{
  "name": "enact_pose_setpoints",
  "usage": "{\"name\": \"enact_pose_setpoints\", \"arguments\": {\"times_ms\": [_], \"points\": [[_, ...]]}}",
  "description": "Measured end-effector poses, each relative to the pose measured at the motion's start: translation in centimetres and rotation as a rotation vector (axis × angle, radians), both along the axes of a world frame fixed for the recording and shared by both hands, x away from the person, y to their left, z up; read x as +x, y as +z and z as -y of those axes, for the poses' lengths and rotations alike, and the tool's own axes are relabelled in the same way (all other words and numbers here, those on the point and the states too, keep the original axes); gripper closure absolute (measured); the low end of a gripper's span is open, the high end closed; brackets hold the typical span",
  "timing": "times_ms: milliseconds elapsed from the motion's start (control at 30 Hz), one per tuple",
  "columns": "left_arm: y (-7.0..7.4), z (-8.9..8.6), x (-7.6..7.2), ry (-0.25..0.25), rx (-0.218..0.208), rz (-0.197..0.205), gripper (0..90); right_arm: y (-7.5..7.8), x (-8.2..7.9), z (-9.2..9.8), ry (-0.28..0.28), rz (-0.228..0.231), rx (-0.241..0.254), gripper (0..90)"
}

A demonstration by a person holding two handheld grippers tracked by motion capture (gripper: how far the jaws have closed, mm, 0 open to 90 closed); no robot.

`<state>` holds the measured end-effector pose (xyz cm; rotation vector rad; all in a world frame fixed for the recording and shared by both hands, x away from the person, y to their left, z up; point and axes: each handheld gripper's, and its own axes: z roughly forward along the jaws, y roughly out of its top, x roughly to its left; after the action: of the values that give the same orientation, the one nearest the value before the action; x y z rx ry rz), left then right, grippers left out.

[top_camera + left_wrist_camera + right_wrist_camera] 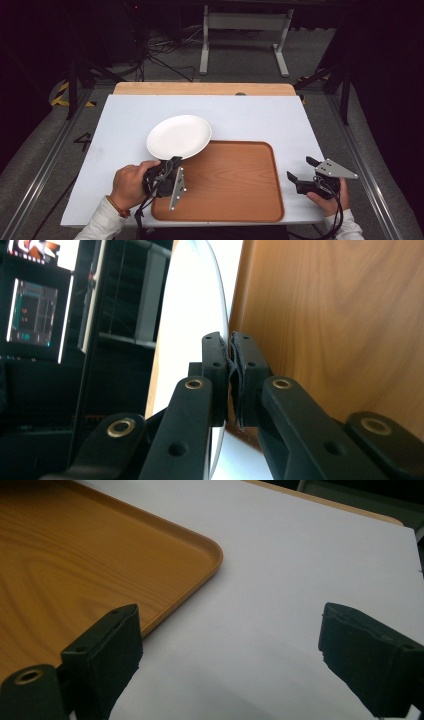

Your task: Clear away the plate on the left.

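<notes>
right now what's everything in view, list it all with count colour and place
plate: 1, white, held by its near rim in the left gripper, over the tray's far left corner
tray: 1, brown wood grain, on the near middle of the table
table: 1, white top with a bare wooden strip along the far edge
frame: 1, light grey metal, on the floor beyond the table
cables: several, black, on the floor beyond the table
left gripper: 1, black, jaws shut on the plate's rim
right gripper: 1, black, jaws open with nothing between them, over the table right of the tray
hands: 2, white sleeves, at the near edge
</notes>
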<state>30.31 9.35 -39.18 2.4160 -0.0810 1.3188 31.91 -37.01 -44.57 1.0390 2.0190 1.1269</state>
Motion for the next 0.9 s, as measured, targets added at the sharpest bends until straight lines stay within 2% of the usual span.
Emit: {"name": "enact_pose_setpoints", "arguments": {"times_ms": [367,533,567,733,867,900], "points": [[0.5,2.3,-2.1,-0.103,0.003,0.008,86.0,0.0,-0.1,0.0,-0.003,-0.001,-0.001,11.0],[0.2,3.2,-2.9,-0.149,-0.01,-0.016,85.7,0.0,0.0,0.0,-0.005,-0.003,-0.003,11.0],[0.1,3.6,-3.2,-0.172,-0.005,-0.026,85.6,-0.1,0.0,0.0,-0.003,-0.005,-0.005,11.0],[-0.4,4.5,-3.9,-0.207,0.017,-0.039,85.3,-0.1,0.0,0.1,-0.006,-0.007,-0.002,11.0],[-1.0,4.9,-4.2,-0.231,0.016,-0.058,84.9,-0.1,0.0,0.1,-0.007,-0.007,-0.004,11.0],[-1.0,5.1,-4.2,-0.24,0.03,-0.063,84.9,-0.1,0.0,0.1,-0.006,-0.006,-0.003,11.0]]}}
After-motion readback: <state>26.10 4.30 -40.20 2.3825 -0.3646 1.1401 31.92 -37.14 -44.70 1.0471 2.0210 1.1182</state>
